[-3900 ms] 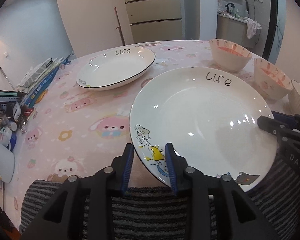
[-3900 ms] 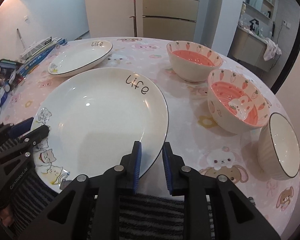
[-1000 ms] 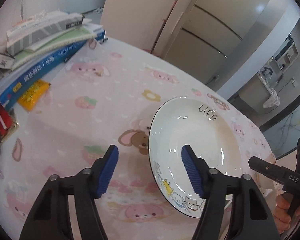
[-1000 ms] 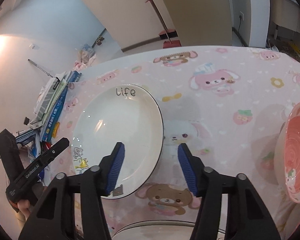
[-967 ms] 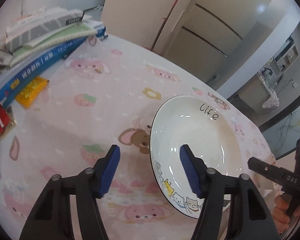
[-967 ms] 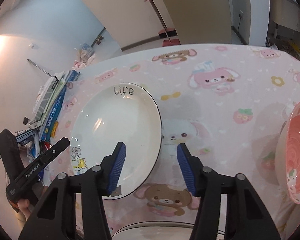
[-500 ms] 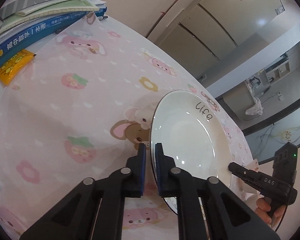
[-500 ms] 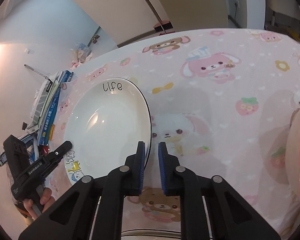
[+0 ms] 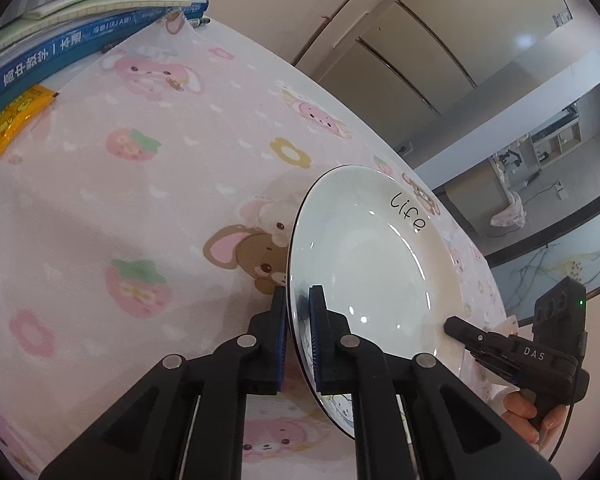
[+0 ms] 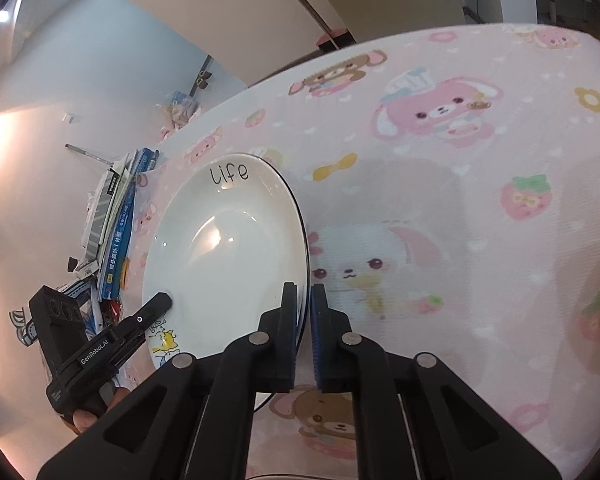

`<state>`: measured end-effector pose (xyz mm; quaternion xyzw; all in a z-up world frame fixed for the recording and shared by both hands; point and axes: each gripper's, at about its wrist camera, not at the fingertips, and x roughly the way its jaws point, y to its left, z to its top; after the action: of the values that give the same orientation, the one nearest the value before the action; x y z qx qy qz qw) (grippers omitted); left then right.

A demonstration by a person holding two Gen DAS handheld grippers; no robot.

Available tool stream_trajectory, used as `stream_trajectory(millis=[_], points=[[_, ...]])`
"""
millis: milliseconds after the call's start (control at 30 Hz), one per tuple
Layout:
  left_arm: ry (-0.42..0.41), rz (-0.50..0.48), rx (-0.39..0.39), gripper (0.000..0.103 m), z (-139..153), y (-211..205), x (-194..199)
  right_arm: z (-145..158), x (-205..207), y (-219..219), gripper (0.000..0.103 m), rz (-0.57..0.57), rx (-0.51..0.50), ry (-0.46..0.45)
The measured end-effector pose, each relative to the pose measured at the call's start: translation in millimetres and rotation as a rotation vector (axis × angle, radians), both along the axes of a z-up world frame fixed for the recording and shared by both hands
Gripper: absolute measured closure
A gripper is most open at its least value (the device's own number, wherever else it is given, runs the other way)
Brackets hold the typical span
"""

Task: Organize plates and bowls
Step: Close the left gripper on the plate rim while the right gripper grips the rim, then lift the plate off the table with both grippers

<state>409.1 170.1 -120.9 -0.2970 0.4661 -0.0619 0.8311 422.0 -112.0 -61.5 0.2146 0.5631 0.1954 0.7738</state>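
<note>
White "life" plate (image 9: 374,264) on pink cartoon-print tabletop (image 9: 140,208), pinched at opposite rims: left gripper (image 9: 297,304) jaws narrow on one edge, right gripper (image 10: 305,300) jaws narrow on the other. Stacked books (image 9: 72,28) beyond.

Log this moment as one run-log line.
left gripper: shut on plate rim | right gripper: shut on opposite rim | plate: on tablecloth
</note>
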Motion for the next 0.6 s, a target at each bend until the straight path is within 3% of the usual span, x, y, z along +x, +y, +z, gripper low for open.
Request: stream_trajectory(millis=[333,500,600], points=[[-0.027,0.000,0.033,0.092,0.8,-3.4,-2.6,-14.8,6.3,-0.8,0.095,0.008,0.087,0.039],[-0.054,0.001,0.125,0.089,10.8,-12.4,-5.4,-5.7,2.2,1.0,0.093,0.025,0.074,-0.002],[-0.088,0.002,0.123,0.089,19.6,-11.6,-7.7,5.3,-1.5,0.2,0.091,0.029,0.089,-0.020]])
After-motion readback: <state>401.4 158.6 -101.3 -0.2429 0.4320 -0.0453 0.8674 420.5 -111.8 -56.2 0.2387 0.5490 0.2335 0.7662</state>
